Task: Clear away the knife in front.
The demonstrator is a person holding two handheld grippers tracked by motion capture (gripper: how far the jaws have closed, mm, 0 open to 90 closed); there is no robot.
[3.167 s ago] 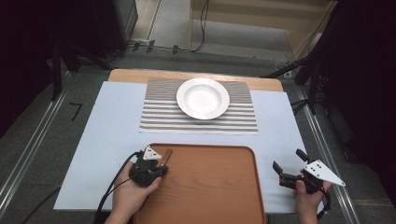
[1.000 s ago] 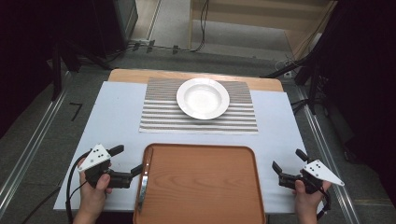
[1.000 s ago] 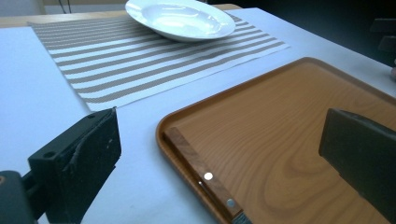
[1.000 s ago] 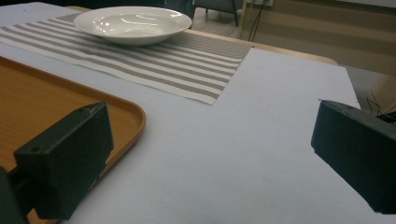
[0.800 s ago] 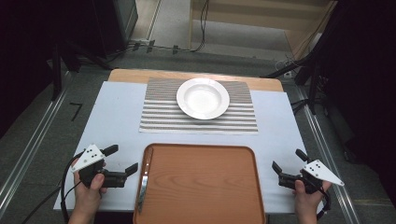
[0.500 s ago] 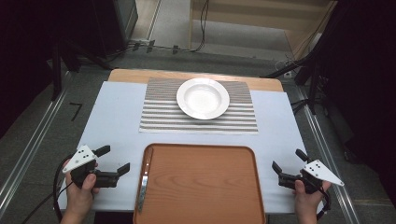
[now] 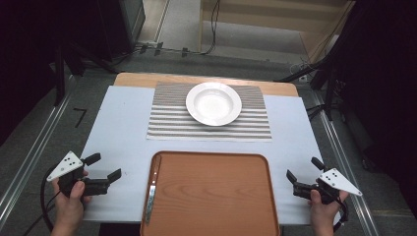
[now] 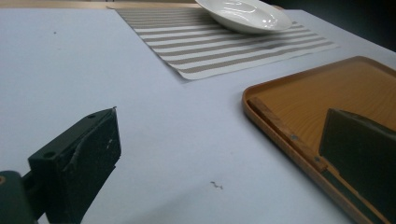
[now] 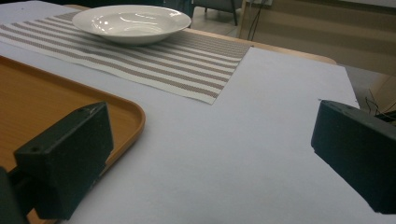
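On striped mat (image 7: 209, 120), round glossy bowl (image 7: 213, 103)

Lighting: even overhead light on the table (image 7: 123, 128); surroundings near black. Glare: soft highlights on the plate (image 9: 130, 21) bowl. Shadows: faint, short. Focus: high view slightly soft throughout; in both gripper views the near jaws are blurred and dark, with little detail.

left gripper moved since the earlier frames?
Yes. The left gripper went from over the tray's near-left corner out to the left, and now sits on the white table cover, fingers open.
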